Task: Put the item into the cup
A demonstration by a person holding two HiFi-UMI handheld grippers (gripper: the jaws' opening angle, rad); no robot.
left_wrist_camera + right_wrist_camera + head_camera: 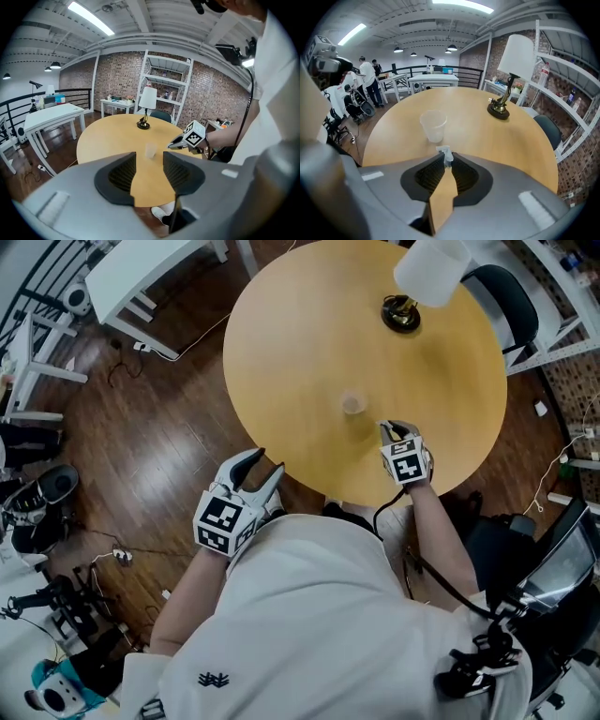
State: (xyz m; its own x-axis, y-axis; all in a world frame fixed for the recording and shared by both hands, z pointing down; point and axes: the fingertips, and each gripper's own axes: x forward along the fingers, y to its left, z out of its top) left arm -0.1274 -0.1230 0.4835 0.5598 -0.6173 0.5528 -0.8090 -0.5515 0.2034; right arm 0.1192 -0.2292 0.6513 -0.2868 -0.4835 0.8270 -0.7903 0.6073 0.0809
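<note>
A clear plastic cup point(352, 405) point(433, 125) point(150, 150) stands upright on the round wooden table point(281, 352), near its front part. My right gripper point(392, 430) point(447, 159) sits just right of and behind the cup, low over the table. Its jaws are shut on a small pale item point(446, 154) that sticks out at the tips. My left gripper point(267, 463) point(149, 171) hovers off the table's front left edge. It is open with nothing between its fingers, and it faces the cup.
A lamp with a white shade point(412, 296) point(508, 70) stands at the table's far side. A dark chair point(502, 296) sits beyond it. White tables point(141, 268) and metal shelving point(164, 89) stand around. Cables point(122, 554) lie on the wood floor.
</note>
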